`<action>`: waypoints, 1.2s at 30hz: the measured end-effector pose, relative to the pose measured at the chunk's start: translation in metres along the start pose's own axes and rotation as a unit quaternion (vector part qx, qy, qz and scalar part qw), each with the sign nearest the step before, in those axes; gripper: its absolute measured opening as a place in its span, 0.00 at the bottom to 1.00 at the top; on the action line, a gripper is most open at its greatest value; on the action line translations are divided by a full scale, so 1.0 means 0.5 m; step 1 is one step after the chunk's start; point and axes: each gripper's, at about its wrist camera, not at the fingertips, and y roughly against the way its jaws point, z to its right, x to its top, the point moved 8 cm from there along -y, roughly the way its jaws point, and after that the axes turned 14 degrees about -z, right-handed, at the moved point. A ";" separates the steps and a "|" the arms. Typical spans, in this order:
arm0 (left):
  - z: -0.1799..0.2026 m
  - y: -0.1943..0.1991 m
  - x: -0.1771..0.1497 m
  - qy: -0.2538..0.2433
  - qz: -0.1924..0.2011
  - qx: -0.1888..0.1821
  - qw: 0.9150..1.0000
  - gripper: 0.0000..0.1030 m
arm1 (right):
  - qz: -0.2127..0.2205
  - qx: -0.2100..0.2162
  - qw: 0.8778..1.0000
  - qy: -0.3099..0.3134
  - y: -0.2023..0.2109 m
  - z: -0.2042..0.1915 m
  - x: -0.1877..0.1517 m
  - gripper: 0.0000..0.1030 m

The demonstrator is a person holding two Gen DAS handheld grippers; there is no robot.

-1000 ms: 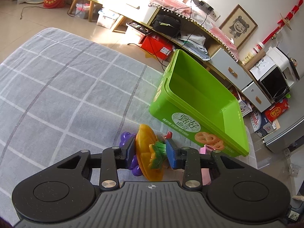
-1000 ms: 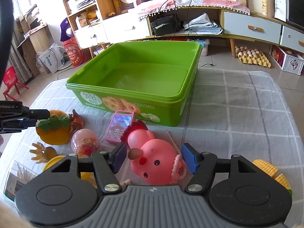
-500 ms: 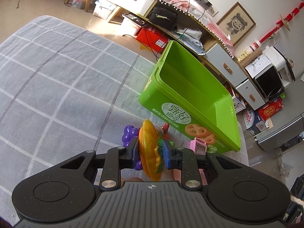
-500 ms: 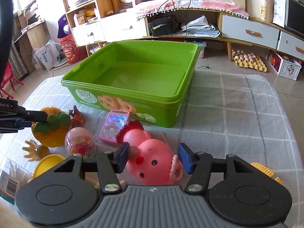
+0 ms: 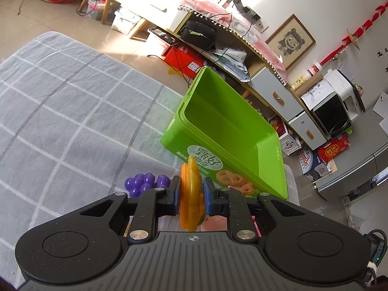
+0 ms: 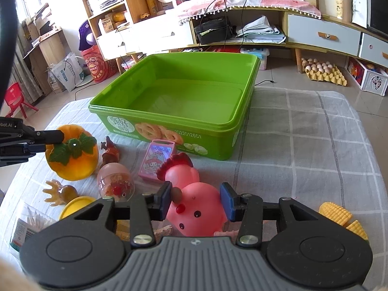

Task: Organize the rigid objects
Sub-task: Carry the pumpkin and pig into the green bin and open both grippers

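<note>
Two grippers were at work over the grey checked cloth [image 6: 303,145], and we held a toy in each. Nearest us, the right gripper [image 6: 197,202] had its blue pads pressed on both sides of the pink chicken [image 6: 196,203], whose red comb pointed toward the box. The left gripper [image 5: 191,194] was clamped on the orange persimmon [image 5: 191,194], gripping it edge-on; from the right wrist view we saw the same fruit [image 6: 72,155] with its green leaf cap facing us and the left fingers [image 6: 48,137] reaching in from the left edge.

Around the chicken lay the loose toys. A clear pink capsule [image 6: 116,180] sat just to its left, with a yellow lid [image 6: 75,206] and an amber antlered figure [image 6: 58,191] nearer the cloth's left side. A brown figure [image 6: 110,151] stood between the persimmon and the capsule. A pink card box [image 6: 157,160] lay just behind the chicken, close to the bin's front wall. Yellow corn [image 6: 342,218] rested on the cloth at our right. Purple grapes [image 5: 143,184] lay just left of the left gripper.

Beyond all these stood the green bin [image 6: 169,118], with nothing inside it. Farther off we saw shelves and drawers [image 6: 322,36] along the wall.
</note>
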 end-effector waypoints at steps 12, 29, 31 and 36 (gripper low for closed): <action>0.022 0.022 0.006 -0.001 0.012 -0.029 0.999 0.17 | -0.010 -0.036 0.999 0.020 -0.023 -0.014 -0.017 0.31; 0.128 0.034 0.112 -0.047 0.042 -0.051 0.997 0.17 | 0.064 0.039 0.993 -0.093 0.104 0.014 0.122 0.31; 0.138 0.008 0.140 -0.053 0.038 -0.044 0.997 0.17 | 0.060 0.033 0.993 -0.098 0.087 0.023 0.153 0.31; 0.162 -0.075 0.214 -0.083 0.025 -0.016 0.996 0.17 | 0.038 0.000 0.995 -0.089 0.021 0.038 0.211 0.31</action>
